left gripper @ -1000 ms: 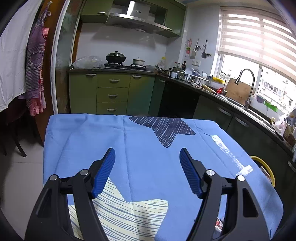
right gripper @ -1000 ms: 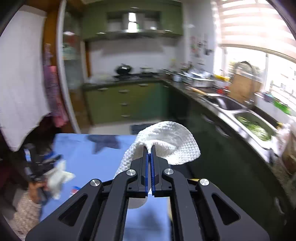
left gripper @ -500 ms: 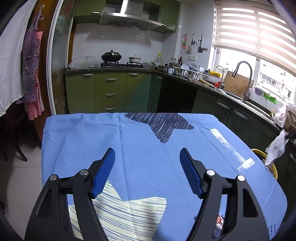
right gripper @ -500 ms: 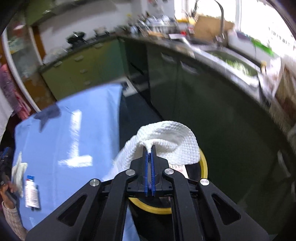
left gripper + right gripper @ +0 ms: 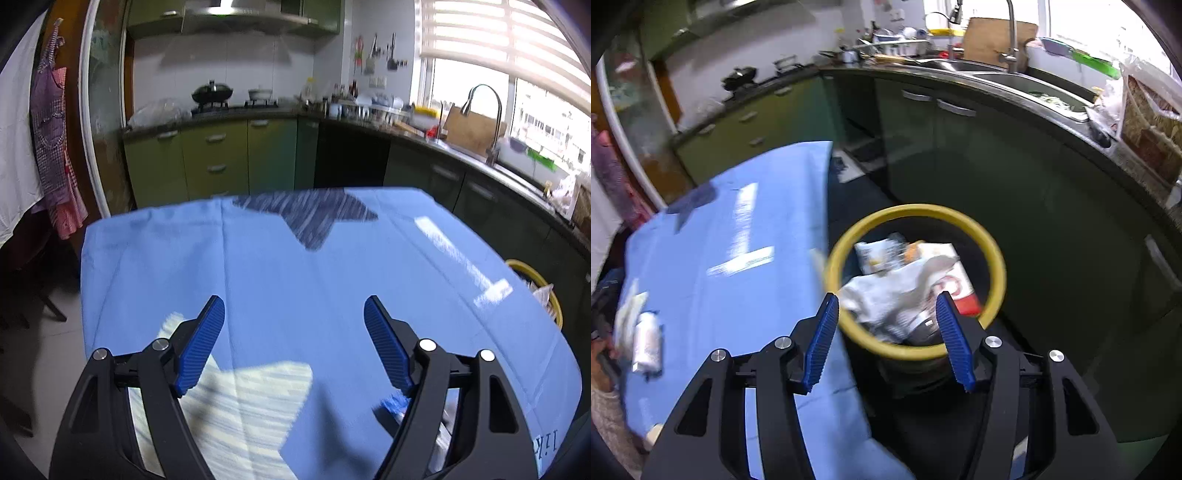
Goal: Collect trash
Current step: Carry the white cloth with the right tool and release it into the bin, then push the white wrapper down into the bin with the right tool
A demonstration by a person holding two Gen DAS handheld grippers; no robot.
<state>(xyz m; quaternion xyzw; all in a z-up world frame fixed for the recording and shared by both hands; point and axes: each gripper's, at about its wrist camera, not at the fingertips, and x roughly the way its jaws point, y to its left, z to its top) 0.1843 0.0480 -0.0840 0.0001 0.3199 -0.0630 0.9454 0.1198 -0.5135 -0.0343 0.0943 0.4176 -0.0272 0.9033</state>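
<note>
right gripper [image 5: 884, 339] – jaws apart above the bin [image 5: 993, 258], white cloth [image 5: 886, 295] lying inside | left gripper [image 5: 293, 347] – jaws apart, empty over the tabletop [image 5: 295, 280] | next: head for the wrapped packet [image 5: 646, 341] at the near edge, approaching low and square

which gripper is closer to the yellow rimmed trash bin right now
Right. The right gripper hangs open directly above the yellow-rimmed bin. The left gripper is open over the blue tablecloth, the bin off to its right.

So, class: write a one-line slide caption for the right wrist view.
Open right gripper above the yellow-rimmed bin, a white paper towel lying inside.
</note>
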